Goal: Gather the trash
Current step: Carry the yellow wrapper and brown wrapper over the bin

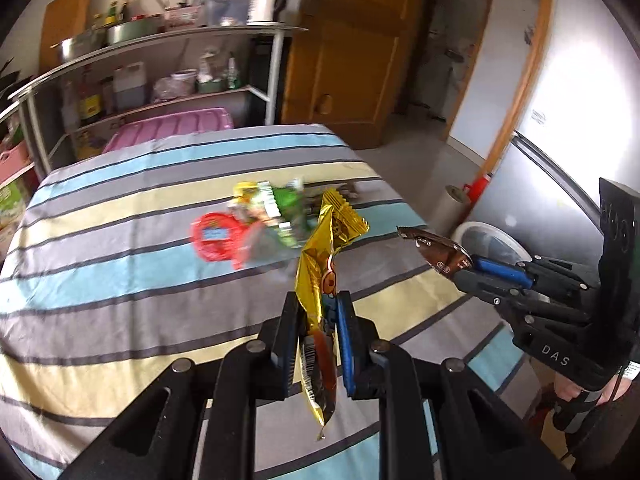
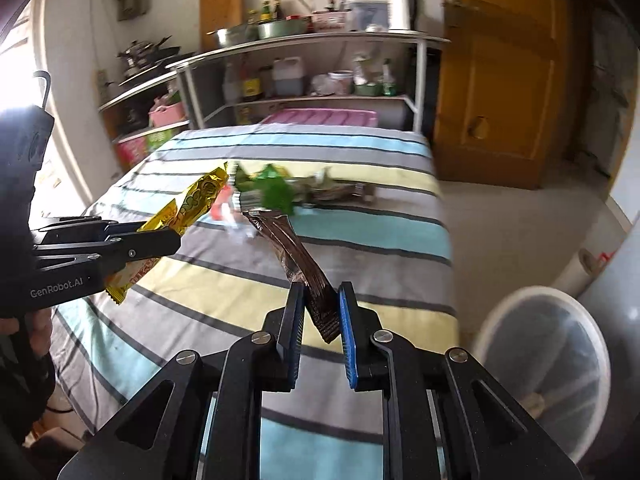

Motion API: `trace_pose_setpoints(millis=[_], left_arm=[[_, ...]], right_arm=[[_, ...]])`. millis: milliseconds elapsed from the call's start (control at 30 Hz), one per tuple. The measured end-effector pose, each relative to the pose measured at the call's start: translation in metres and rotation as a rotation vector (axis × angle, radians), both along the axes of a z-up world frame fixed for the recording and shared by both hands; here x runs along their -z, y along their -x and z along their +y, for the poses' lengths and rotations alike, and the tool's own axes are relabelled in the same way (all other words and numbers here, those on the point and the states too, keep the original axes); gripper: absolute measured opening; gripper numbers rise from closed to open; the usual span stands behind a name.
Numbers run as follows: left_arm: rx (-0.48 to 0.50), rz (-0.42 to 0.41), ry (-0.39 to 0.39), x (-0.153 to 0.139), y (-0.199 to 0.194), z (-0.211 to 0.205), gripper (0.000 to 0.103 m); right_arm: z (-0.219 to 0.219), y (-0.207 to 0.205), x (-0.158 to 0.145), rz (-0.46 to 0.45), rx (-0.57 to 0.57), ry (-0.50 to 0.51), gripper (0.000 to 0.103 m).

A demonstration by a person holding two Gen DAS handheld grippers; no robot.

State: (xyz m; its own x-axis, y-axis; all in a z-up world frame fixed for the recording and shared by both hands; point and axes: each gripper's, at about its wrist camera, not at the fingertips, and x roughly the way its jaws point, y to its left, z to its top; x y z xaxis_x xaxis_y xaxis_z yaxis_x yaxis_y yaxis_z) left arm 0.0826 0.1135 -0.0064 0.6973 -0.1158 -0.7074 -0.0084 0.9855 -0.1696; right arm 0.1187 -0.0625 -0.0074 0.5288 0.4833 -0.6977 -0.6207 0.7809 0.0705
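Observation:
My left gripper (image 1: 318,300) is shut on a gold snack wrapper (image 1: 324,256) and holds it above the striped table (image 1: 100,280); the gripper (image 2: 176,236) and gold wrapper (image 2: 192,204) also show in the right wrist view. My right gripper (image 2: 320,296) is shut on a brown wrapper (image 2: 298,256), lifted off the table; the gripper (image 1: 464,270) and brown wrapper (image 1: 436,250) also show in the left wrist view. A pile of green, red and brown wrappers (image 1: 260,220) lies mid-table (image 2: 288,192). A white trash bin (image 2: 548,364) stands on the floor at the table's right.
Metal shelves (image 2: 320,40) with pots, bottles and a kettle stand behind the table. A pink bin lid (image 1: 172,128) sits by the far edge. A wooden door (image 2: 500,80) and a grey appliance (image 1: 540,184) are to the right.

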Motion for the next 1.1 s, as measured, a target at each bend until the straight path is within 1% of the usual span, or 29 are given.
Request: trace_pose_setpoints(millis=[367, 600, 733, 933, 1100], left_arm=[[0.183, -0.014, -0.015, -0.008, -0.031, -0.081, 0.019], [0.31, 0.002, -0.012, -0.008, -0.051, -0.141, 0.019], [0.388, 0.015, -0.009, -0.007, -0.059, -0.18, 0.019], [0.473, 0.055, 0.005, 0.002, -0.076, -0.225, 0.019], [0.495, 0.105, -0.01, 0.019, -0.092, -0.25, 0.019]], right_arm=[[-0.084, 0.0, -0.007, 0.0, 0.203, -0.024, 0.018], [-0.147, 0.004, -0.007, 0.005, 0.358, -0.031, 0.018], [-0.183, 0.004, -0.001, 0.027, 0.448, -0.028, 0.018], [-0.223, -0.003, 0.015, 0.066, 0.56, 0.02, 0.018], [-0.245, -0.011, 0.029, 0.111, 0.625, 0.045, 0.018]])
